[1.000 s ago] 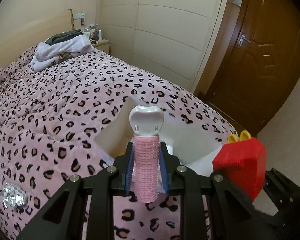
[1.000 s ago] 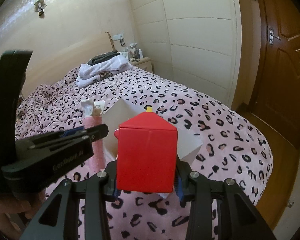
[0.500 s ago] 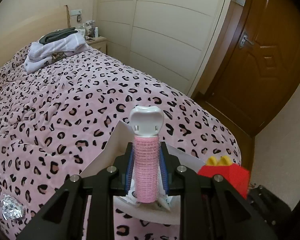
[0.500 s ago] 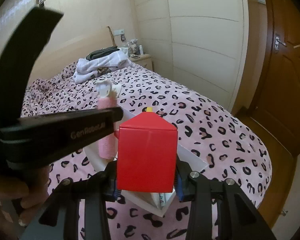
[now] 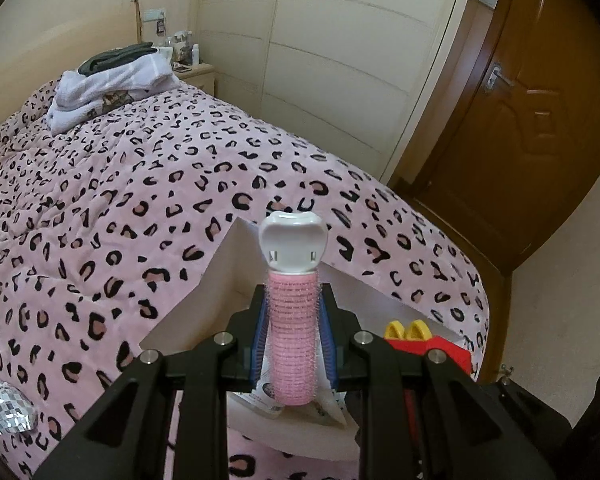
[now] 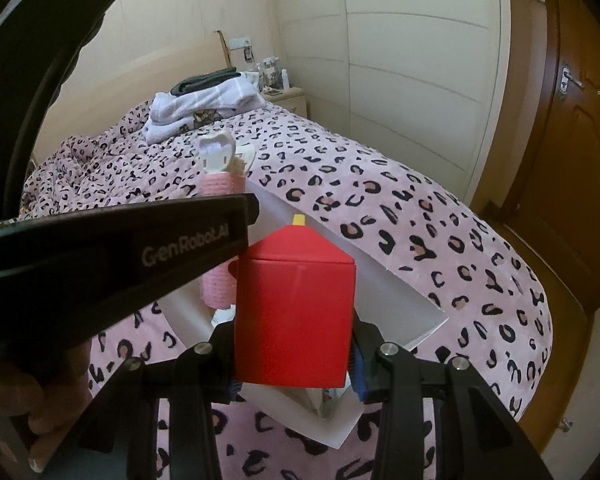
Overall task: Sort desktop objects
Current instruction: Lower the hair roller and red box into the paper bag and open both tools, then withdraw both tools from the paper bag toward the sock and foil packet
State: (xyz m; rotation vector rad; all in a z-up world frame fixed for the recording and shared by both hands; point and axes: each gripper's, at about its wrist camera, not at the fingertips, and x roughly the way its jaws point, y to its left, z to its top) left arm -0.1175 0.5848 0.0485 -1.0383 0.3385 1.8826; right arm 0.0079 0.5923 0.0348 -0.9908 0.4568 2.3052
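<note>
Left claw clamped on pink hair roller, long axis along fingers; right claw gripped red box; both hung over white tray at blanket's near edge; tray directly below, roller nearer far corner.

The one legible marking was "GenRobot.AI", in pale letters on the black side of the left gripper at the left of the right wrist view. Print on the packets in the white box was too small to read.
</note>
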